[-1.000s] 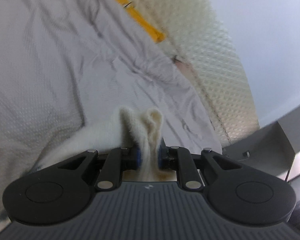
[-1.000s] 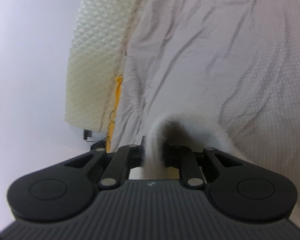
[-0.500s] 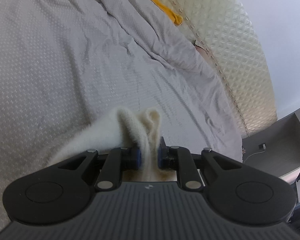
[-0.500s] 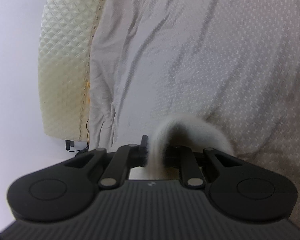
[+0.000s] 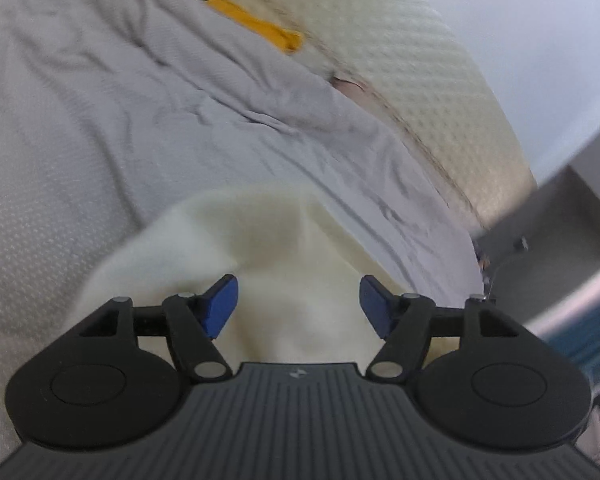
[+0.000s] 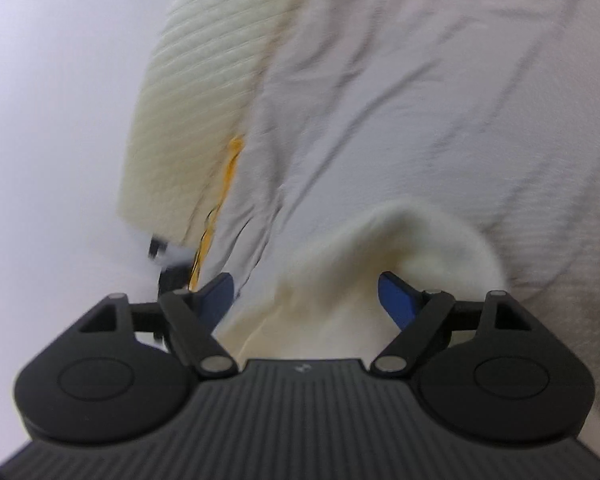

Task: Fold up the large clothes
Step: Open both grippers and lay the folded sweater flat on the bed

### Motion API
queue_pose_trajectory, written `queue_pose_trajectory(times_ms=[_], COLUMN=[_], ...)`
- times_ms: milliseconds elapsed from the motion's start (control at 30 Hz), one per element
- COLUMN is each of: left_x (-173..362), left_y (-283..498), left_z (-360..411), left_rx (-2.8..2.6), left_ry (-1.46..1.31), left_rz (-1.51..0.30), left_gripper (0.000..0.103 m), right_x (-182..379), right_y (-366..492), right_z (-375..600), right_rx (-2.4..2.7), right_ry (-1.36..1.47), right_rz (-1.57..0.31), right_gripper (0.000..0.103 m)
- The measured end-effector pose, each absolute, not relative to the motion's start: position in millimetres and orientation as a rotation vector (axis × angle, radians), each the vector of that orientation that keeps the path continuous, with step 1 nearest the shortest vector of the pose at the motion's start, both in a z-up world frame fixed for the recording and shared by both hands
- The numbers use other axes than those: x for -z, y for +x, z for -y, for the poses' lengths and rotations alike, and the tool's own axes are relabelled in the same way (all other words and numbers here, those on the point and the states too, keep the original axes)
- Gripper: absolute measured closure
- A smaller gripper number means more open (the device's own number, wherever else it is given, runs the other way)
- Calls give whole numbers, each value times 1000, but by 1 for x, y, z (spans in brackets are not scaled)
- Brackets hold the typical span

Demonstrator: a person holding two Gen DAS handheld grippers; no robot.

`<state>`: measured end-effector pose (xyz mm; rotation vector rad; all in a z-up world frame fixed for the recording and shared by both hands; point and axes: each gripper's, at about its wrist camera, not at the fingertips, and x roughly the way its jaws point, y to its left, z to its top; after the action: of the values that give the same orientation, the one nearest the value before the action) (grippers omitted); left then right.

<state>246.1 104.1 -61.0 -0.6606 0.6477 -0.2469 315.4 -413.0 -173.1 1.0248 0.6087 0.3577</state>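
Both tools have just been opening: half a second ago each pinched a fold of the cream fleece garment, and since then that fold has dropped free and slumped onto the bed.

Left wrist view: the left tool (image 5: 299, 300) has its two blue pads (image 5: 219, 305) spread wide apart, with nothing pressed between them. The cream garment (image 5: 268, 248) lies directly ahead of and beneath the tool, a soft rounded mound that fills the gap between the pads without being squeezed by either. Whether the cloth brushes the pads cannot be told. Beyond the garment stretches the wrinkled grey bedsheet (image 5: 100, 100). Farther ahead and to the right runs a cream quilted headboard (image 5: 440, 80), with a yellow strip (image 5: 252, 28) along its base. A grey bedside cabinet (image 5: 560, 240) stands at the far right.

Right wrist view, blurred: the right tool (image 6: 306, 300) also has its blue pads (image 6: 398, 300) wide apart and grips nothing. The same garment (image 6: 380, 264) rises as a hump just ahead, lying between the pads and leaning toward the right one. The grey bedsheet (image 6: 420, 100) spreads beyond it, and the headboard (image 6: 196, 120) sits ahead to the left.
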Motion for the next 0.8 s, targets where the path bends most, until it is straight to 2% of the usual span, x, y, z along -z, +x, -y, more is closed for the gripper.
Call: queue_pose_trajectory(times_ms=[167,367,533,667,800], left_x=[61,72,78,88,99], left_y=[236,241,249,261,276], left_z=[-64,-50,-52,-52,-52], left_rx=[208,104,53,45,39], left_ry=[-413,-252,-206,-195,-194], left_rz=[-687,-705,-710,-729,-765], left_gripper=[28,28,28,28,27], right_x=[156,159,167,183,202], right_y=[306,308,323,333,347], right_z=[382,361,360,359,365], right_rx=[-386,-313,-218,-151,-143], right_ry=[766,531,418,327,361], right_rz=[-631,-657,-638,-648,-691], right_gripper=[22,26,36,37,37])
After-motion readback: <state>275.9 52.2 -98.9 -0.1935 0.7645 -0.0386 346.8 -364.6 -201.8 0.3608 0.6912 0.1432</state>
